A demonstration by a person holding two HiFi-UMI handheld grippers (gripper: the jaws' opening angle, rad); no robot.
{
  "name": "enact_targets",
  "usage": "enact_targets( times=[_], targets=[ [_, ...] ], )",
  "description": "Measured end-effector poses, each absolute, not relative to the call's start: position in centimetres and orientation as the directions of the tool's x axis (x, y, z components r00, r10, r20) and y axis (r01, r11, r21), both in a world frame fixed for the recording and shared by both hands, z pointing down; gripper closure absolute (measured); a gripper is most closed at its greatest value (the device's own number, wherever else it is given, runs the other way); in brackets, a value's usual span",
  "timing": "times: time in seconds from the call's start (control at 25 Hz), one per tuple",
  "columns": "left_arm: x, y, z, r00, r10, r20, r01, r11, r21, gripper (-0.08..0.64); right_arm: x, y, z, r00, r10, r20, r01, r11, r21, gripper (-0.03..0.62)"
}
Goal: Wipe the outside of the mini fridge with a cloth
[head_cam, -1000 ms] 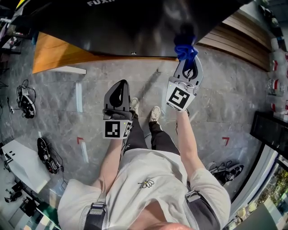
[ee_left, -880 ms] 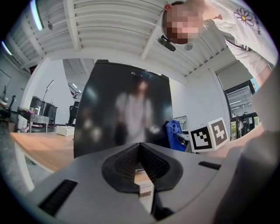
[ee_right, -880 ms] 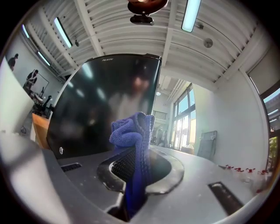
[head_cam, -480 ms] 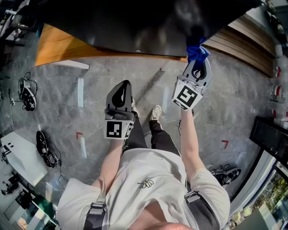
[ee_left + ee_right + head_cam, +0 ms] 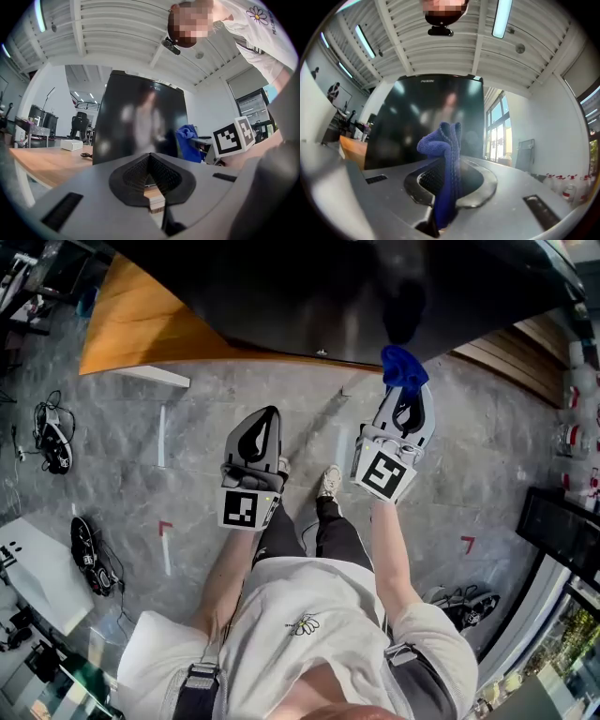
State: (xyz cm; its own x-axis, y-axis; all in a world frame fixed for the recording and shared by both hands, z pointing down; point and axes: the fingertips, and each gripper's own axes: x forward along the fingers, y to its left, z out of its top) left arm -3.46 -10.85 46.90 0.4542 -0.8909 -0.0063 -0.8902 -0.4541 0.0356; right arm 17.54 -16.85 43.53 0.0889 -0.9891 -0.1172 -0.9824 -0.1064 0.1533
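At the front of the black mini fridge (image 5: 309, 296), which stands on a wooden platform (image 5: 141, 334): right gripper (image 5: 405, 390), jaws clamped on a bunched blue cloth (image 5: 401, 364) held at the glossy door; contact not determinable. Left gripper (image 5: 264, 423), jaws together on nothing, held apart from the fridge. Step judged: wiping the door face. Next move calls for pressing the cloth on and sweeping across. Only the head view shows both grippers' spacing; only the right gripper view shows the pinched fold.

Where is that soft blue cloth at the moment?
The blue cloth is pinched in the right gripper, at the right of the head view, just in front of the glossy black mini fridge.
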Motion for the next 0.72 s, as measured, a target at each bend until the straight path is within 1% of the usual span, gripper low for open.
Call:
enact_targets(
  times=[0.16, 0.32, 0.52, 0.72],
  targets=[
    [-8.3, -11.6, 47.3, 0.423, -0.906, -0.019, -0.906, -0.423, 0.022, 0.555, 8.4, -17.3, 43.9, -0.025, -0.989, -0.143, -0.998, 0.016, 0.062, 0.531],
    [-14.1, -12.1, 47.9, 0.373, -0.928, -0.019, -0.927, -0.373, 0.024, 0.555, -0.9, -18.7, 46.0, -0.126, -0.983, -0.134, -0.992, 0.123, 0.029, 0.531],
    [-19.6, -12.5, 49.1, 0.339, -0.941, -0.004, -0.94, -0.339, 0.031, 0.555, -9.2, -21.1, 48.9, -0.191, -0.974, -0.12, -0.981, 0.187, 0.043, 0.531],
    [-23.1, -12.5, 50.6, 0.312, -0.95, 0.017, -0.95, -0.311, 0.036, 0.555, -14.7, -23.3, 51.6, -0.256, -0.963, -0.082, -0.959, 0.243, 0.143, 0.531]
  ],
)
